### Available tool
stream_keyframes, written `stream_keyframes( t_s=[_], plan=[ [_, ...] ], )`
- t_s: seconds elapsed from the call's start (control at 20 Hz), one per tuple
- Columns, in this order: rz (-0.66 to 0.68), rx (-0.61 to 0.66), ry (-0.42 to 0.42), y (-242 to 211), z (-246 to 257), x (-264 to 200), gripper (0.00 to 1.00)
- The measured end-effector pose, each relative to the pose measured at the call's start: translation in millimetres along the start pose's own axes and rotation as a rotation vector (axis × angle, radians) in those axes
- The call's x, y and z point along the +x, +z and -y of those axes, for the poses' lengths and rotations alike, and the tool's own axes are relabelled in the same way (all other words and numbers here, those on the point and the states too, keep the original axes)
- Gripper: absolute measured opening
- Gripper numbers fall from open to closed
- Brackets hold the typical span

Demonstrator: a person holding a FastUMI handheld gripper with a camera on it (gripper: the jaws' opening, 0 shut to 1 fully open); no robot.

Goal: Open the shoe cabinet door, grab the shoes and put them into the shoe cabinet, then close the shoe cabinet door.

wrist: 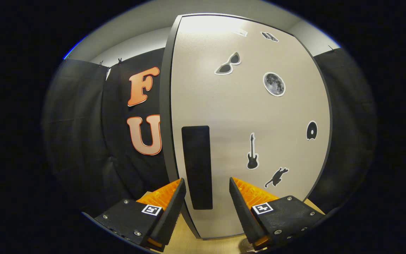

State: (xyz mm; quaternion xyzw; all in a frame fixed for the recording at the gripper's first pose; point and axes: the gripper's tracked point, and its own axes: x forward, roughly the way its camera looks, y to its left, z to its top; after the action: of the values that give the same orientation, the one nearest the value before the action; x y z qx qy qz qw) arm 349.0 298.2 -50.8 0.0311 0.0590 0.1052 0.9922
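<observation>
Just ahead of the fingers: the shoe cabinet door (pixel 245 116), pale grey panel with a dark edge band, standing upright and looking closed, though its seam is not visible from here. It rests on a light wooden surface (pixel 189 243) that shows below and between the fingers.

Gripper (pixel 206 187): jaws spread wide, nothing held between them. Fingertips sit close to the door face; cannot tell whether they touch it. The gap between them frames the lower part of a black vertical handle strip (pixel 196 165) near the door's left edge. The left finger lines up with the door's dark left edge, the right finger is over the plain panel.

Door face carries stickers: sunglasses (pixel 228 64) and a moon (pixel 274 84) up high, a guitar (pixel 252 152) and a cat silhouette (pixel 276 177) lower down just beyond the right finger, a small round black one (pixel 311 130) near the right edge, two more at the top too small to make out.

Black cloth wall (pixel 83 134) hangs behind the cabinet on both sides.
</observation>
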Motion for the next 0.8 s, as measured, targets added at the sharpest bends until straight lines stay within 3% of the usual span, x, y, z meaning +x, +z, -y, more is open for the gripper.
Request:
stream_keyframes(
  t_s=[0.3, 0.55, 0.8],
  plan=[
    [0.018, -0.030, 0.008, 6.9, -1.1, 8.4, 0.65],
    [-0.005, -0.015, 0.029, 4.2, -5.2, 7.8, 0.37],
    [-0.028, -0.007, 0.039, 3.8, -6.2, 6.4, 0.30]
  ],
)
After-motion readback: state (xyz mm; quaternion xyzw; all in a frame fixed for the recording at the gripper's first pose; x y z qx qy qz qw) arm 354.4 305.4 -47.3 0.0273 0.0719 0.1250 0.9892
